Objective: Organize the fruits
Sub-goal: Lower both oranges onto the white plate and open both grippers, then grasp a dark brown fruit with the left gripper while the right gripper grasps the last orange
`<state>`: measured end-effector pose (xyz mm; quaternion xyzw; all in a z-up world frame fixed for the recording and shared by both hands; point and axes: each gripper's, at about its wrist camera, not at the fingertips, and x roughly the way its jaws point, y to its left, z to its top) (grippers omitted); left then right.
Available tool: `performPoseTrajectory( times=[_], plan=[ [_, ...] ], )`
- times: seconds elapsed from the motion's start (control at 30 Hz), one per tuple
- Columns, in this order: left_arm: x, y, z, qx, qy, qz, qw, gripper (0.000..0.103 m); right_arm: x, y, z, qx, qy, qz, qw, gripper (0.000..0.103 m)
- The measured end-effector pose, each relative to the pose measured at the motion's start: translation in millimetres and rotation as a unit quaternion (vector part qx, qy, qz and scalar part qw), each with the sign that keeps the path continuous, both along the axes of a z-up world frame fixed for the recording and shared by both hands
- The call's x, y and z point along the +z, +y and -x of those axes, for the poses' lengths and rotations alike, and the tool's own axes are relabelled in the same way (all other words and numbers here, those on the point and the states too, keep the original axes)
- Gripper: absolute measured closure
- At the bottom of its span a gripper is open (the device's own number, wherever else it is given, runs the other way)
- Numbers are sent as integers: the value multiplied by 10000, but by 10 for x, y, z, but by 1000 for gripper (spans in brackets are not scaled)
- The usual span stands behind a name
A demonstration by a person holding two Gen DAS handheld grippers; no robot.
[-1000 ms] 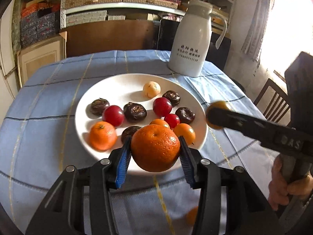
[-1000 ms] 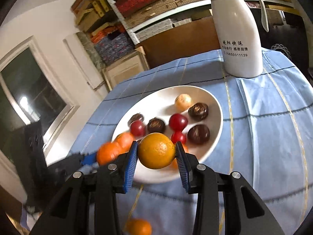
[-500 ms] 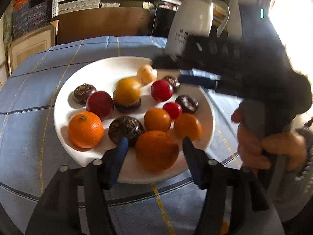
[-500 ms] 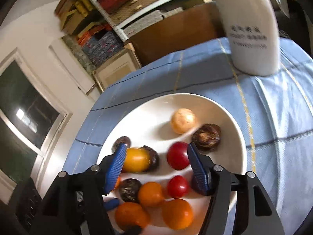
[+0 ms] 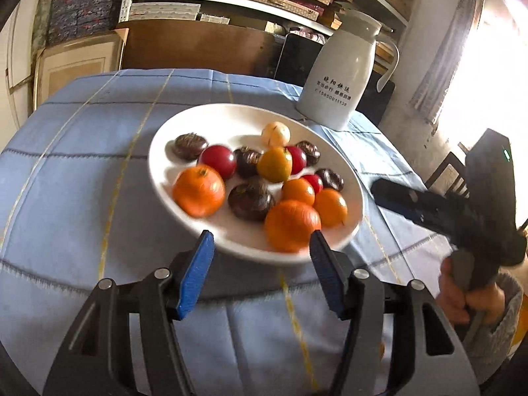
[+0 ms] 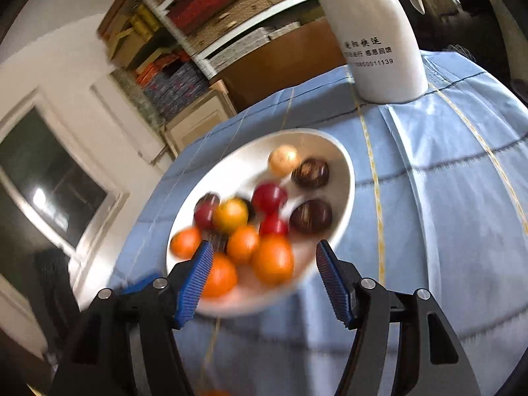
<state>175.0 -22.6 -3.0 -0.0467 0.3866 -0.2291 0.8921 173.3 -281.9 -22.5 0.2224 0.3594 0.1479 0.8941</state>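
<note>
both cameras rode just behind their own blue-padded fingers and looked forward and downward across the blue tablecloth [image 5: 82, 171]. the left wrist view faced the white plate [image 5: 231, 115] from its near edge, close in, with the right gripper [image 5: 389, 191] entering at its right side. the right wrist view looked at the plate [image 6: 343, 165] from the other flank, tilted. both views shared the plate, the fruit and the white jug [image 5: 340, 82] behind it.

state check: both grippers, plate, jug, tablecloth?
left gripper: open, empty
right gripper: open, empty
white plate: on the tablecloth, loaded with fruit
large orange: resting at the plate's near rim
white jug: upright, lid on
blue tablecloth: spread flat
</note>
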Motion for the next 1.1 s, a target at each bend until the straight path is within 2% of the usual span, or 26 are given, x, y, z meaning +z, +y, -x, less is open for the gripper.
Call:
performPoseTrajectory(
  times=[0.07,0.17,0.23,0.27,0.37,0.47,0.6,0.7,0.77,0.8,0.83,0.93,1.0,1.1],
  plan=[
    [-21,60,155,-40,-33,-13,10000,44,-2,59,255,180,-113,169,9996,37],
    [-64,118,468,-169,-44,-14,9998,44,10,96,655,367,-376,168,9985,37],
    [-66,140,645,-345,9,84,9994,31,-32,111,883,514,-402,111,9978,37],
    [-51,137,761,-500,-15,85,9987,29,-59,123,947,593,-361,88,9976,37],
    [-56,51,963,-750,-70,-336,9966,29,-140,181,1068,809,-198,84,9965,38],
    [-117,-76,1148,-903,-195,-831,9922,29,-172,155,1072,724,-127,57,9973,36],
    [-230,-189,1245,-1042,-185,-1149,9877,29,-239,33,1045,522,69,-232,9983,33],
    [-256,-218,1236,-1107,-126,-1231,9861,29,-272,7,1025,494,158,-309,9982,33],
    [-322,-259,1196,-1212,46,-1295,9841,36,-281,20,1023,505,186,-283,9981,33],
    [-347,-268,1173,-1271,159,-1296,9833,47,-284,26,1024,509,189,-266,9982,32],
    [-368,-281,1148,-1304,250,-1289,9827,51,-290,34,1033,509,179,-249,9982,31],
    [-377,-278,1123,-1352,297,-1191,9832,54,-289,39,1030,527,178,-240,9982,31],
    [-376,-271,1132,-1375,297,-1136,9835,61,-286,58,1033,563,175,-209,9980,31],
    [-338,-218,1143,-1297,213,-1003,9862,62,-265,112,1052,651,100,-109,9978,31]
  ],
)
